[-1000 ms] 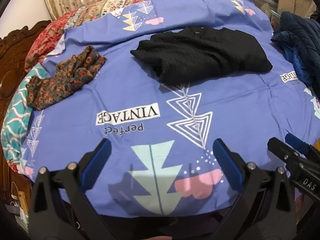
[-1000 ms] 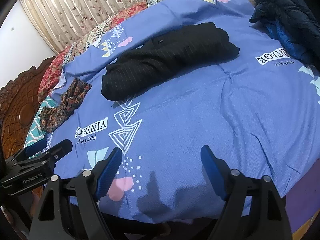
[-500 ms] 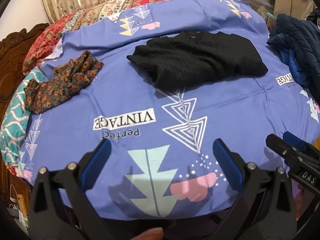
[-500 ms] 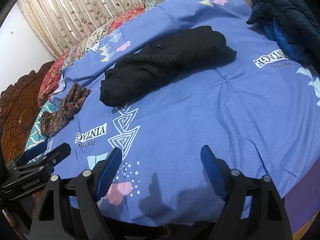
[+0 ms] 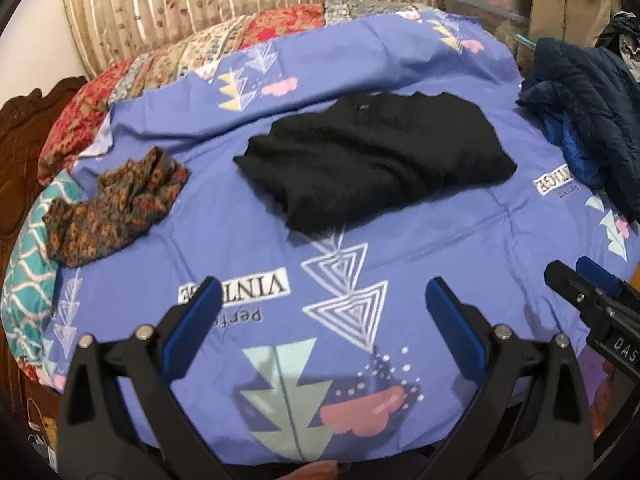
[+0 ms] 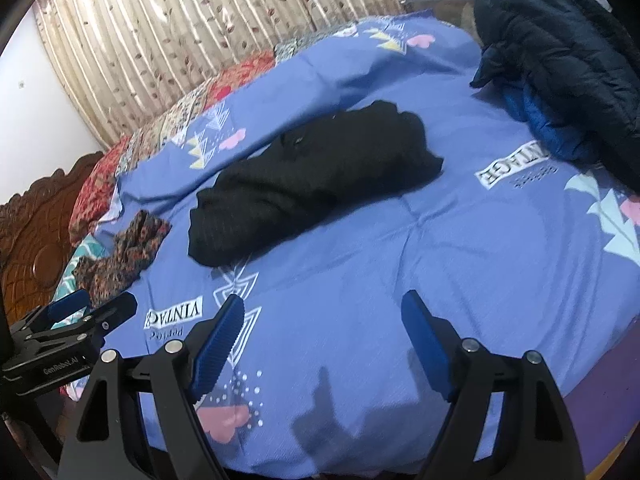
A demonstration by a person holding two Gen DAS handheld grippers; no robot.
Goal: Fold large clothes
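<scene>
Both claws idle over the near edge of the bed. Left gripper (image 5: 322, 296): jaws spread wide, nothing between the blue pads, hovering above the blue bedspread (image 5: 460, 232) near the "perfect VINTAGE" print (image 5: 240, 292). Right gripper (image 6: 322, 314): same, spread wide, empty, above the bedspread's near edge; its shadow falls on the cloth below. Each gripper shows in the other's view: the right one at the right edge of the left wrist view, the left one at the lower left of the right wrist view, both apart from any garment. Task item: black garment (image 5: 372, 152), lying in a loose rough fold at mid-bed, well apart from both claws, resting flat on the bedspread just beyond the white nested-triangle print (image 5: 344, 292). It has 1 small button or tag near its far edge; fabric detail is blurred. Other clothes: a floral patterned cloth (image 5: 116, 208), crumpled, lies near the bed's left side, apart from the black garment. A navy puffer jacket (image 6: 560, 60) is heaped at the right side with a brighter blue lining showing under it. A red patchwork quilt (image 5: 88, 116) shows along the far left edge, under the bedspread. Carved wooden headboard (image 6: 36, 240) on the left, beige leaf-print curtain (image 6: 200, 32) behind the bed.
</scene>
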